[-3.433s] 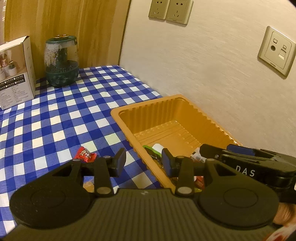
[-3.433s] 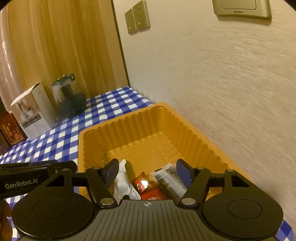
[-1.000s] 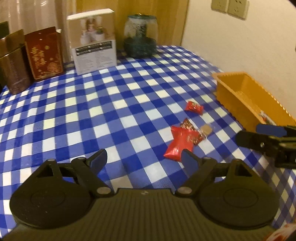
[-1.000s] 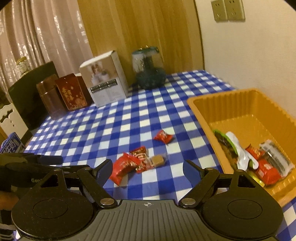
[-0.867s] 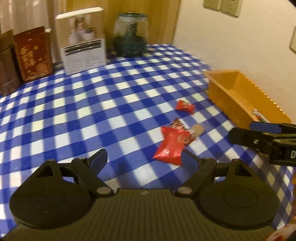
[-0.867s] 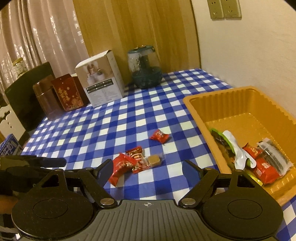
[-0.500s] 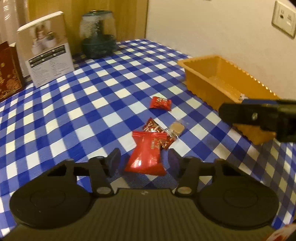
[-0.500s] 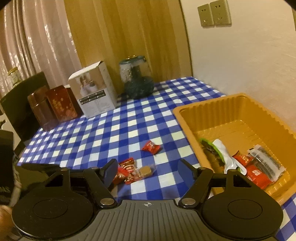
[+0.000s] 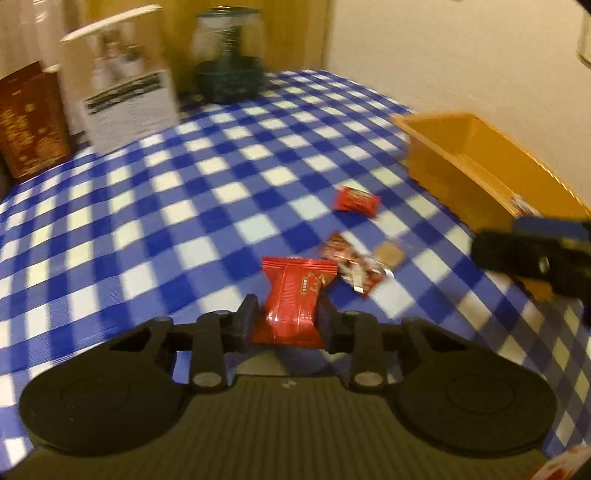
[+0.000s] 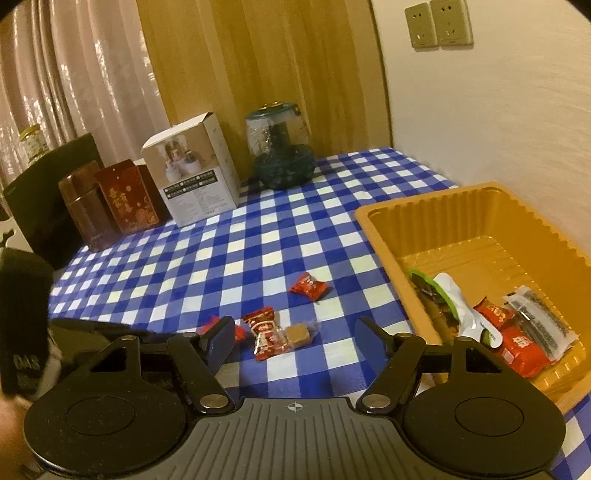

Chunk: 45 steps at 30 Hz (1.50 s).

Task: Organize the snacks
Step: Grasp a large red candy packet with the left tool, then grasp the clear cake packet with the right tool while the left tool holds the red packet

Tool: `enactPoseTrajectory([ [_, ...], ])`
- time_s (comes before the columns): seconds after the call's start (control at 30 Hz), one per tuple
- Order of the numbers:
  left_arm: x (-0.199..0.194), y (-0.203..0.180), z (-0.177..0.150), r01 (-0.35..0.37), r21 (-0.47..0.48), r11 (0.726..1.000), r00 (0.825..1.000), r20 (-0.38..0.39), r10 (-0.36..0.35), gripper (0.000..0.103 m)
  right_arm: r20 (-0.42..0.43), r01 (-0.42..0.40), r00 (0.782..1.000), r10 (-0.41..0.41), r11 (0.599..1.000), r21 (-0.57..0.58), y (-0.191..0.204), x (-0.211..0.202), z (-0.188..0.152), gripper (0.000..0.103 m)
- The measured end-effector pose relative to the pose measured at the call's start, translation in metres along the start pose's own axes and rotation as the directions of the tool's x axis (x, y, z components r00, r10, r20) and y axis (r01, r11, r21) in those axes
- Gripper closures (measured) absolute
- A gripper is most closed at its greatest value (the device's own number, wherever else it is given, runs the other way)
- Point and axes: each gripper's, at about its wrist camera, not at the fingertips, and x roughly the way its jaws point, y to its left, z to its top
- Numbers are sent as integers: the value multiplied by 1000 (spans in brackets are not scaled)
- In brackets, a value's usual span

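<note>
My left gripper (image 9: 289,322) is shut on a red snack packet (image 9: 295,299) low over the blue checked tablecloth (image 9: 184,206). Beyond it lie a small red-and-clear wrapped sweet (image 9: 351,262), a tan caramel (image 9: 388,255) and a small red candy (image 9: 356,201). The orange tray (image 9: 461,162) stands at the right. In the right wrist view, my right gripper (image 10: 295,338) is open and empty above the cloth, near the wrapped sweet (image 10: 266,332), caramel (image 10: 298,333) and red candy (image 10: 309,286). The tray (image 10: 436,210) holds several snack packets (image 10: 517,339).
At the back stand a white box (image 10: 192,173), a dark green glass jar (image 10: 280,147), a red box (image 10: 127,201) and a brown canister (image 10: 83,206). A wall with sockets (image 10: 439,24) runs behind the tray. My left gripper body shows at the left edge of the right wrist view (image 10: 22,314).
My left gripper has closed from wide open onto the red snack packet on the cloth. My right gripper has drawn back from the tray and stays open.
</note>
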Motion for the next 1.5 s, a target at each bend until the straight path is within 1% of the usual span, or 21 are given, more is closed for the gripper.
enactPoseTrajectory([
  [0.1,-8,15,2,-17,-58,998,1000,17,18,73,-10,-2,1000,2,1000,-19,5,6,-1,31],
  [0.17,-10,21,2,-26,-75,997,999,20,28,73,-18,1,1000,-1,999,-40,10,14,-2,31],
  [0.27,-9,24,1,-33,-90,995,999,16,35,73,-37,-1,999,0,999,-39,11,25,-2,33],
  [0.3,-9,24,0,-34,-94,995,999,14,36,73,-44,-1,999,0,999,-35,11,30,-2,36],
  [0.33,-8,24,0,-34,-97,995,999,12,35,73,-53,-5,999,3,1000,-30,11,33,-2,44],
  [0.43,-7,21,-1,-28,-99,995,1000,11,29,73,-81,-5,997,4,1000,-17,10,45,-4,57],
  [0.5,-7,18,-1,-25,-93,995,1000,12,26,73,-98,9,995,-9,1000,-5,8,53,-5,60],
  [0.6,-7,18,-1,-21,-96,995,1000,14,22,73,-120,27,992,-24,999,19,4,66,-4,61],
  [0.8,-6,20,-1,-25,-110,994,1000,13,26,73,-160,27,987,-15,997,79,-4,88,-3,62],
  [1.07,-8,20,1,-26,-123,992,999,24,29,73,-134,27,991,-12,994,110,-8,100,4,63],
  [1.13,-9,19,2,-26,-119,993,999,26,29,73,-128,37,992,-24,995,97,-6,103,6,64],
  [1.27,-8,17,3,-23,-111,994,999,25,26,73,-113,64,992,-60,997,32,2,110,7,66],
  [1.37,-7,18,2,-22,-110,994,999,21,25,73,-107,86,990,-88,996,-21,7,113,6,72],
  [1.5,-7,18,1,-20,-107,994,1000,15,22,73,-111,83,990,-92,993,-86,11,112,2,73],
])
